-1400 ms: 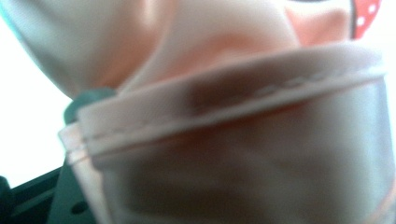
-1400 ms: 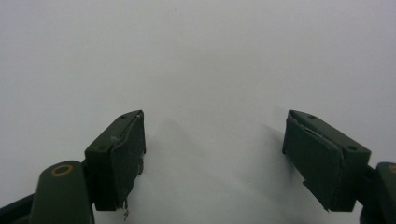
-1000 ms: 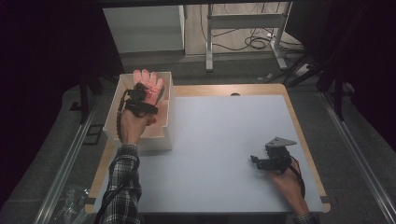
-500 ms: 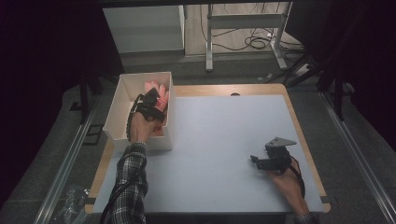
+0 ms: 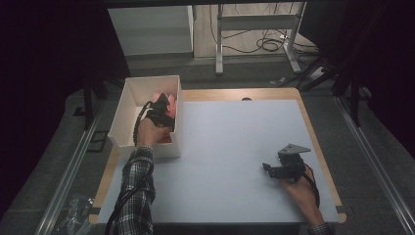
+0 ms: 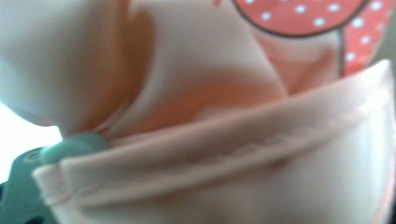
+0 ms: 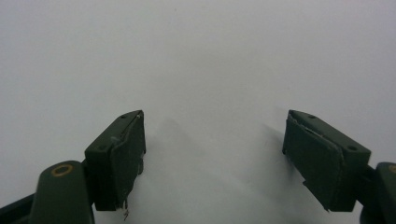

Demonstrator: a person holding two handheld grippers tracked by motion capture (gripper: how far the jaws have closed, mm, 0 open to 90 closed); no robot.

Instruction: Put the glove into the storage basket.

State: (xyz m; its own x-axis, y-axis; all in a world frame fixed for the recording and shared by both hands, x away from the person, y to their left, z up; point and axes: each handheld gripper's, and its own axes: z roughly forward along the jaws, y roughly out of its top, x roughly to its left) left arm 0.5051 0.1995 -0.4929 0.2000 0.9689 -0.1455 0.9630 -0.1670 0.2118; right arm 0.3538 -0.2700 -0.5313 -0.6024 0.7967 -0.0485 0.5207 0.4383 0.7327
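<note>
White box point(image 5: 123, 113) walls hem the left hand-held gripper point(image 5: 161, 110), just released over pink cloth point(image 5: 169, 100).

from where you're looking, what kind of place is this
Probably a lab or workshop set up for recording handling work. A table with a plain white top stands between metal floor rails, loose cables lie behind it, and a white box of pink cloth sits at the table's left.
</note>
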